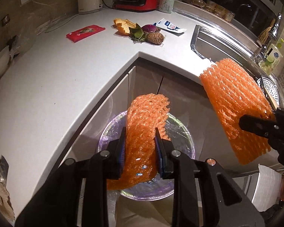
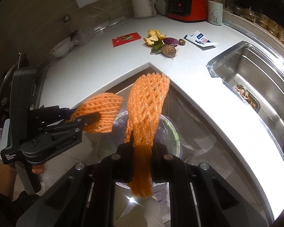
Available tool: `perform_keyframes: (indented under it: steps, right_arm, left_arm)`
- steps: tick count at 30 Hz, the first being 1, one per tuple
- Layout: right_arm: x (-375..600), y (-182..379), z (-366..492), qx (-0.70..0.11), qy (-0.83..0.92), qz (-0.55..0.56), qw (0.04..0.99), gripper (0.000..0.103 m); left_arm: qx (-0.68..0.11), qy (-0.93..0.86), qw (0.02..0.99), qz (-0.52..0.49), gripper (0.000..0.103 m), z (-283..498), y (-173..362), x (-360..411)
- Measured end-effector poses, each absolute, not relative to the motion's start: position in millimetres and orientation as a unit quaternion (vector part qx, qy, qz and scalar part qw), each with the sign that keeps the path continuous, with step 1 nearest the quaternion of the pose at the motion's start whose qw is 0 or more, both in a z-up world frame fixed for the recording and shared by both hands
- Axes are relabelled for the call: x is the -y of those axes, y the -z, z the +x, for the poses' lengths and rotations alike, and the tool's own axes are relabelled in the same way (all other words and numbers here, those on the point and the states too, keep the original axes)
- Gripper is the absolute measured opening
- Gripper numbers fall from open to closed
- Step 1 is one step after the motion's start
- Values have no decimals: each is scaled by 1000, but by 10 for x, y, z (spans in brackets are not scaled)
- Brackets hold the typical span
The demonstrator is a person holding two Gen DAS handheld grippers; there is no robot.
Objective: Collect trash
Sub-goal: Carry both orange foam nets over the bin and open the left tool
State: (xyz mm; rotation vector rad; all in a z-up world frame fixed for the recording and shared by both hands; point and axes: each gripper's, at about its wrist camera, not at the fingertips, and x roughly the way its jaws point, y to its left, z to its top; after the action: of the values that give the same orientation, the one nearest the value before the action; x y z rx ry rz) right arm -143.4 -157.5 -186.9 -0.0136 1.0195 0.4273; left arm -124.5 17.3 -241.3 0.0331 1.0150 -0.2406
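Observation:
My left gripper (image 1: 140, 143) is shut on an orange foam fruit net (image 1: 143, 124) and holds it above a round bin lined with a purple bag (image 1: 181, 132) on the floor. My right gripper (image 2: 143, 143) is shut on a second orange foam net (image 2: 145, 106) above the same bin (image 2: 170, 130). Each gripper shows in the other's view, the right one (image 1: 255, 126) with its net (image 1: 236, 102), the left one (image 2: 85, 119) with its net (image 2: 102, 115). On the white counter (image 1: 66, 71) lie orange peel (image 1: 123, 26), onion skin, a taro root (image 1: 155, 37), a red packet (image 1: 85, 32) and a white wipe packet (image 1: 168, 25).
A steel sink (image 2: 255, 71) is set in the counter on the right, with scraps in a tray. A white kettle (image 2: 143, 0), a red appliance (image 2: 187, 5) and a cup (image 2: 214, 12) stand at the back. Cabinet doors (image 1: 123, 94) stand behind the bin.

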Motion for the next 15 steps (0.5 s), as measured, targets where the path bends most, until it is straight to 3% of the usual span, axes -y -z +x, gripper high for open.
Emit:
perform_keyframes:
  steps: [7, 12, 15]
  right_arm:
    - [1670, 1905, -1479, -490, -197, -2, 849, 13]
    - [1714, 1955, -1494, -498, -192, 1, 845, 13]
    - [1716, 1979, -1490, -502, -192, 1, 843, 13]
  left_arm:
    - [-522, 116, 844, 33, 26, -1264, 2856, -112]
    - [-519, 109, 847, 39, 64, -1294, 2899, -68]
    - [-512, 110, 851, 43, 69, -1291, 2848, -37]
